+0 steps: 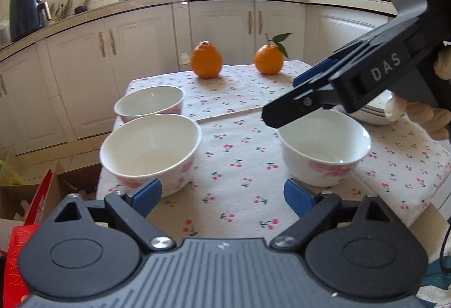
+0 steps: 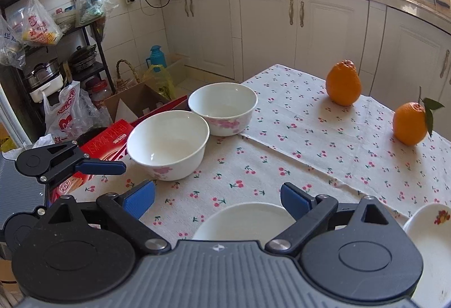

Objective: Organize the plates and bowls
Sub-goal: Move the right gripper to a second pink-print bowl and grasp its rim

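Three white bowls with pink flowers stand on the cherry-print tablecloth [image 1: 239, 155]. Two of them touch at the table's left edge: a near bowl [image 1: 150, 150] [image 2: 169, 144] and a far bowl [image 1: 149, 103] [image 2: 222, 108]. The third bowl [image 1: 324, 150] [image 2: 248, 220] stands alone to the right. My left gripper [image 1: 222, 195] is open and empty, low over the cloth between the near bowl and the third bowl. My right gripper [image 2: 218, 201] [image 1: 279, 99] hovers just above the third bowl, open, its pads clear of the rim. One of my left gripper's fingers [image 2: 98, 167] shows beside the near bowl.
Two oranges [image 1: 206, 60] [image 1: 269, 59] sit at the table's far side. A stack of plates [image 1: 375, 110] lies behind my right gripper, and a plate with a fruit print [image 2: 431, 237] shows at the right. Cardboard boxes [image 2: 135, 102] and a red carton [image 2: 110, 139] crowd the floor left of the table.
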`<state>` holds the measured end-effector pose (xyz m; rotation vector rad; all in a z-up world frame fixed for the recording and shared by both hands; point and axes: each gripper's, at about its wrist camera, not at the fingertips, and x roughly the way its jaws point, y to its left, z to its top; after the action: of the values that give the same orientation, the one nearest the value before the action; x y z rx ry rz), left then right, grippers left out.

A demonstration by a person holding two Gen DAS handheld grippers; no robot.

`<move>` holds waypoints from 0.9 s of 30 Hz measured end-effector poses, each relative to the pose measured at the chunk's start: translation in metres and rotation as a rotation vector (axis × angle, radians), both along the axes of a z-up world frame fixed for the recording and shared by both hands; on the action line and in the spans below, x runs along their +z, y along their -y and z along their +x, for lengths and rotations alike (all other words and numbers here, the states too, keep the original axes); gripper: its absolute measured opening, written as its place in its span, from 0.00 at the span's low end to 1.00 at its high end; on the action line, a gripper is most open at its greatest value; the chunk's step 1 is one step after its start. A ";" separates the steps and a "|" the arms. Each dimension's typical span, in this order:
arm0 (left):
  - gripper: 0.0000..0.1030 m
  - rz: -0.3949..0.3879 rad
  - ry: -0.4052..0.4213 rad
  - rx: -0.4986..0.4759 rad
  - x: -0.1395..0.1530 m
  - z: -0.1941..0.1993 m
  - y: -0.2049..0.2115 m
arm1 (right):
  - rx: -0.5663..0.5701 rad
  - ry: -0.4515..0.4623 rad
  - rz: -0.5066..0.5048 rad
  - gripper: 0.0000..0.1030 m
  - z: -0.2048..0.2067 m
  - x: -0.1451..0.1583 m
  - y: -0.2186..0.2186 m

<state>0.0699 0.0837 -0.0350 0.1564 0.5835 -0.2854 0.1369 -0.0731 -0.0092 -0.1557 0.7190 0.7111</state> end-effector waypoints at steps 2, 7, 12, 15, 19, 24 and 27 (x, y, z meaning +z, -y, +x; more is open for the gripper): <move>0.91 -0.001 0.004 0.046 -0.002 0.004 -0.011 | 0.022 -0.002 -0.004 0.95 0.006 0.002 -0.013; 0.91 -0.010 -0.003 0.123 -0.009 0.019 -0.034 | 0.068 -0.005 -0.026 0.95 0.020 0.004 -0.041; 0.91 -0.018 0.008 0.140 -0.013 0.035 -0.042 | 0.097 -0.031 -0.048 0.94 0.036 -0.001 -0.064; 0.91 -0.011 0.012 0.129 -0.013 0.042 -0.042 | 0.109 -0.063 -0.049 0.91 0.048 -0.006 -0.074; 0.91 -0.008 0.016 0.113 -0.015 0.050 -0.042 | 0.114 -0.109 -0.050 0.86 0.065 -0.013 -0.084; 0.91 -0.023 0.011 0.094 -0.016 0.056 -0.043 | 0.127 -0.150 -0.064 0.79 0.082 -0.022 -0.096; 0.90 -0.023 0.008 0.085 -0.017 0.058 -0.042 | 0.138 -0.173 -0.057 0.77 0.089 -0.026 -0.101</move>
<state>0.1275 0.1258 -0.0521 0.1099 0.5771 -0.2085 0.2260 0.0278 -0.0356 -0.1991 0.9003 0.8430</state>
